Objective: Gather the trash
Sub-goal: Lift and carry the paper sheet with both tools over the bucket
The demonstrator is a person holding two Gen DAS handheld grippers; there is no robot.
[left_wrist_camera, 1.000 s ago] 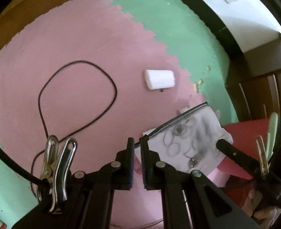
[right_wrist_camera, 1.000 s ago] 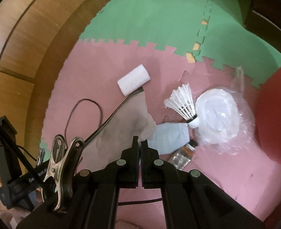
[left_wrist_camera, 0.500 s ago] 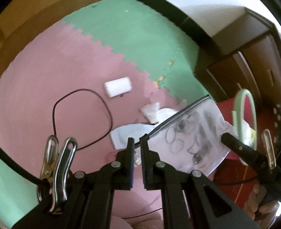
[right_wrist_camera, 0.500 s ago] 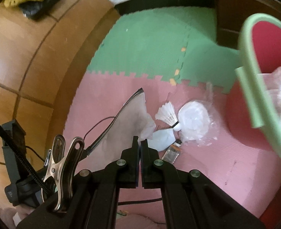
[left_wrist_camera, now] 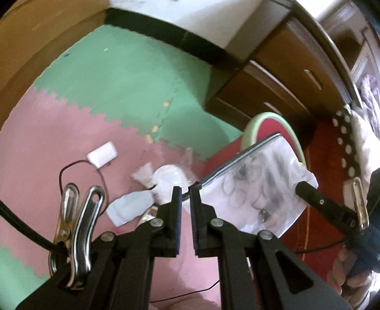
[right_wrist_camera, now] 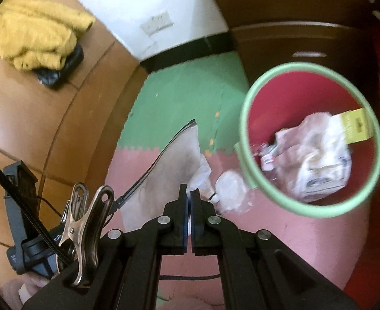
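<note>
We hold a flat zip pouch (left_wrist_camera: 257, 180) printed with a grey sketch stretched in the air between our two grippers, each pinching one end. The left gripper (left_wrist_camera: 185, 193) has its jaws drawn nearly together on the pouch's dark zipper corner; the right gripper (right_wrist_camera: 189, 193) has its jaws all but touching, nipping the pale crumpled edge at the opposite end. In the left wrist view a hand (left_wrist_camera: 350, 271) grips the right tool's handle at the lower right.

Below the pouch, on the pink floor mat (left_wrist_camera: 47, 142), lie the rest of the pickings: a pale blue packet (left_wrist_camera: 130, 206), a shuttlecock (left_wrist_camera: 144, 174) just beside a clear plastic bag (left_wrist_camera: 170, 178) with something white inside, and farther off a white foam block (left_wrist_camera: 102, 153) with a thin black cord (left_wrist_camera: 60, 175) looping near it.

Beyond the pouch stands a red bin with a green rim (right_wrist_camera: 244, 118), already holding crumpled wrappers (right_wrist_camera: 316, 160) and a yellow card; the blur makes those contents hard to identify for certain. Behind it the green mat (left_wrist_camera: 125, 77) meets a dark wooden dresser (left_wrist_camera: 280, 77) and a white wall. A yellow cloth (right_wrist_camera: 35, 33) lies on the wooden floor at far left.
</note>
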